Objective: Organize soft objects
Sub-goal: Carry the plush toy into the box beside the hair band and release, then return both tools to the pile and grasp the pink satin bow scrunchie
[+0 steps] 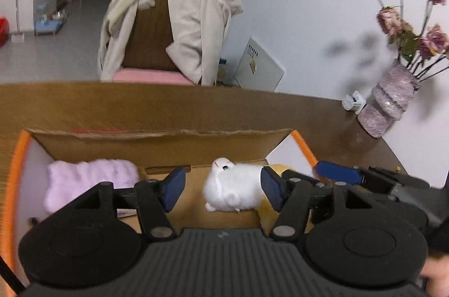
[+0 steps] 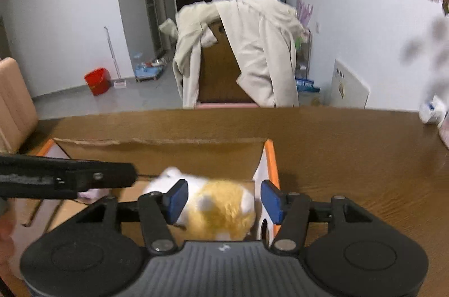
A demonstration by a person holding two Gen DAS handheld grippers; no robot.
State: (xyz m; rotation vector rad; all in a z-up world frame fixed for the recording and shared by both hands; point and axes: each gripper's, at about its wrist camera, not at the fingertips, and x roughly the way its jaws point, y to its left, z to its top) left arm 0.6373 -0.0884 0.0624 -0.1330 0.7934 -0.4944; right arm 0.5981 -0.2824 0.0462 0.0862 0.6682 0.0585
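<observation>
White plush hamster (image 1: 233, 186) in cardboard box (image 1: 157, 145), your left gripper (image 1: 223, 189) fingers apart around it; yellow plush (image 2: 221, 210) at its 3 o'clock, between your right gripper (image 2: 221, 201) fingers, also apart.

Both views are evenly, rather dimly lit by cool indoor light, with no glare. The dried flowers (image 1: 407, 13) cast soft, smeared shadows on the white wall (image 1: 294, 2) to their left. Fisheye distortion bows the table edge (image 1: 112, 85) and darkens the frame corners. Motion blur softens the white plush (image 1: 233, 184) and yellow plush (image 2: 221, 210), and the flowers in the right wrist view
</observation>
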